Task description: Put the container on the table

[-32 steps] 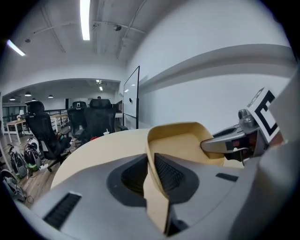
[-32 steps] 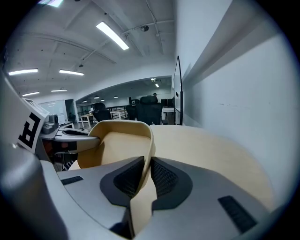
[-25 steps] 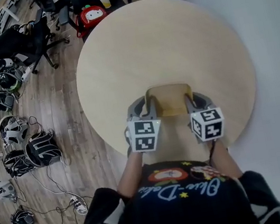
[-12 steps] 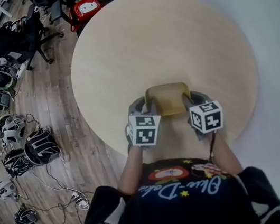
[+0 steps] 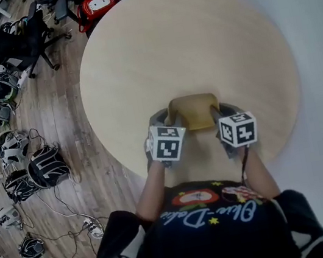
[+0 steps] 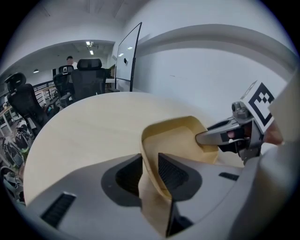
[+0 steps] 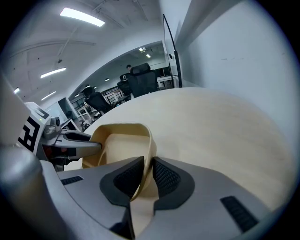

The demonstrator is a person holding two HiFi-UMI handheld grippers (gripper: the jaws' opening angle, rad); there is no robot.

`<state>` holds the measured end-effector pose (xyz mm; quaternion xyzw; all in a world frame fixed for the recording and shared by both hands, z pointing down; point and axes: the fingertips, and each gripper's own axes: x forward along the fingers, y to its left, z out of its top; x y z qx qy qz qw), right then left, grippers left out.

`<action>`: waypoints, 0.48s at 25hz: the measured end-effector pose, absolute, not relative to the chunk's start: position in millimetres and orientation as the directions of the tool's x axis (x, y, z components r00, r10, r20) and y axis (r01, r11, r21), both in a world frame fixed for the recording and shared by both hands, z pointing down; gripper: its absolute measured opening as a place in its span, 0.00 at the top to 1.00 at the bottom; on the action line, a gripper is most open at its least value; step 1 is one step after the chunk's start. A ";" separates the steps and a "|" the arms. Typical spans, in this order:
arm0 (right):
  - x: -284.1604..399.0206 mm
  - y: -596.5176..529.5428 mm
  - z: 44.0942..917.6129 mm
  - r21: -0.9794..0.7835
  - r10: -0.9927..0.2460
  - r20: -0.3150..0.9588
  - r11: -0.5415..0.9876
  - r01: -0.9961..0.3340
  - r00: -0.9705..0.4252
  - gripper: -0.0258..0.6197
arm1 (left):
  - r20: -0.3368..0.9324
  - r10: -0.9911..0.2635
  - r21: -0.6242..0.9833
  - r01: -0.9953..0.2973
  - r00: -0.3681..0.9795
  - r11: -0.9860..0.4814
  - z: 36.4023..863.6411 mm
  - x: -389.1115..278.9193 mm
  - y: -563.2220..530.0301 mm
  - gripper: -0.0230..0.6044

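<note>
At the round wooden table (image 5: 183, 41), the right gripper (image 7: 146, 176) clamps the beige plastic container (image 5: 195, 116); the left gripper (image 6: 150, 171) is opening around its wall.

A black office chair (image 5: 13, 45) and a red bag (image 5: 96, 6) stand on the wooden floor (image 5: 76, 118).

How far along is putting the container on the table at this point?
Done: the container looks set down on the table, near its close edge. In hand: the jaws of the left gripper are opening, the container's wall loose between them; the right gripper is clamped on the opposite wall. Left: release the right side and pull both away.
</note>
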<state>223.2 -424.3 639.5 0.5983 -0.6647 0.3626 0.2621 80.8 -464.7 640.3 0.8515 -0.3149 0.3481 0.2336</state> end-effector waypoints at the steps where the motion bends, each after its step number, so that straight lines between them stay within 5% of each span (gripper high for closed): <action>1: 223.4 -424.5 641.0 -0.171 -0.603 0.784 0.020 -0.985 -0.148 0.90 | 0.741 -0.377 0.173 -0.701 0.555 -0.692 641.6 81.5 -465.5 0.83; 12: 228.4 -429.4 651.4 -0.158 -0.593 0.794 0.006 -0.987 -0.131 0.84 | 0.753 -0.410 0.150 -0.741 0.515 -0.655 651.6 72.0 -477.1 0.78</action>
